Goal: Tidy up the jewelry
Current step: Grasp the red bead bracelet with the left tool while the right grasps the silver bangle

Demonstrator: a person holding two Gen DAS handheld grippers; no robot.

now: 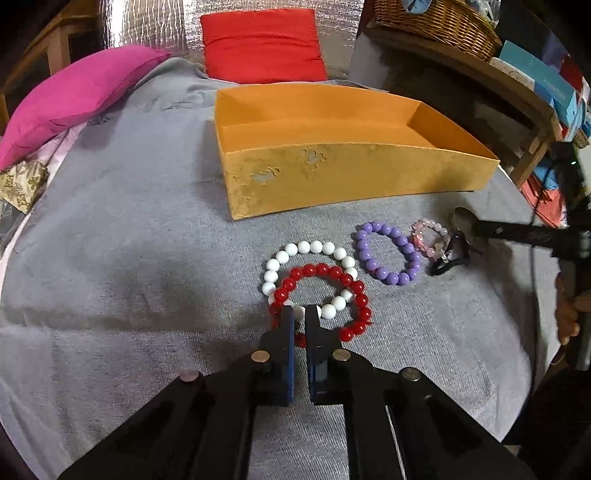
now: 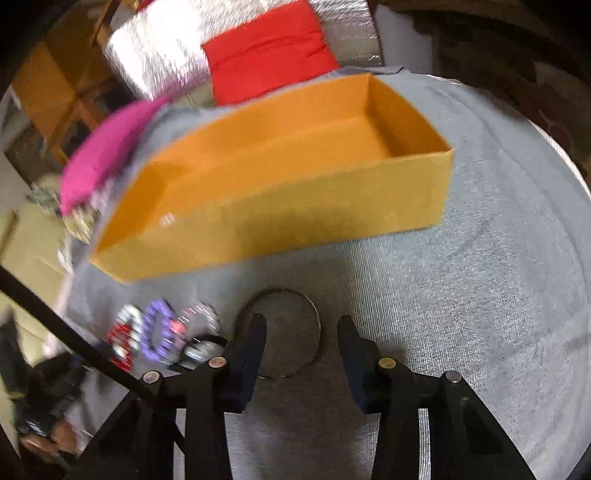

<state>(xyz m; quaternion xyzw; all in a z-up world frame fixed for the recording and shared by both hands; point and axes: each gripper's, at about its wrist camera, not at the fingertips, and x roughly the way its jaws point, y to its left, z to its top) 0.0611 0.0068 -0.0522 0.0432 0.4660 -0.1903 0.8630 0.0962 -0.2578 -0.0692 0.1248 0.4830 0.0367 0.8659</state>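
Observation:
An orange box (image 1: 332, 177) stands open on the grey cloth; it also shows in the right wrist view (image 2: 280, 221). In front of it lie a white bead bracelet (image 1: 314, 249), a red bead bracelet (image 1: 325, 271) overlapping it, a purple bead bracelet (image 1: 388, 254) and a small pink one (image 1: 430, 236). My left gripper (image 1: 300, 314) is nearly closed over the overlapping red and white beads. My right gripper (image 2: 301, 325) is open over a thin metal bangle (image 2: 316, 325) on the cloth, its left finger inside the ring. The bracelets (image 2: 159, 332) appear blurred at its left.
A magenta pillow (image 1: 74, 96) and a red pillow (image 1: 262, 44) lie behind the box. A wicker basket (image 1: 436, 22) and boxes sit on a wooden shelf at the right. A patterned packet (image 1: 22, 184) lies at the left edge.

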